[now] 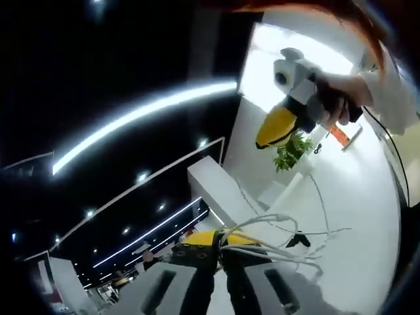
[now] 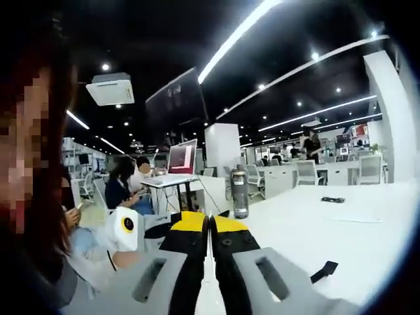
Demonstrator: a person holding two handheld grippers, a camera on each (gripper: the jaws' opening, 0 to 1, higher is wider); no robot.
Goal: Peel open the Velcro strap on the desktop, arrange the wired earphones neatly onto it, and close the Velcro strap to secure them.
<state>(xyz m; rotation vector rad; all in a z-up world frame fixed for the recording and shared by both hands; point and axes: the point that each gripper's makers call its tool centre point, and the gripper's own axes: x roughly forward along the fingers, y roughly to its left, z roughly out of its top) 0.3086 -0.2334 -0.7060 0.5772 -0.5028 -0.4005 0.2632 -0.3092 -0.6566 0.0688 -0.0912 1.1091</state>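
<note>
left gripper point(image 1: 220, 244) jaws pinching wired earphones point(image 1: 275, 233), cords trailing rightward over desktop point(image 1: 354, 216)

The left gripper point(image 1: 221, 244) and right gripper point(image 2: 209, 226) both have jaws pressed together, a hand point(image 1: 341, 98) holding the right.

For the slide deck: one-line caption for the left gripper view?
Left tool shut on white earphone cable above the white desk; right tool held aloft beyond.
</note>
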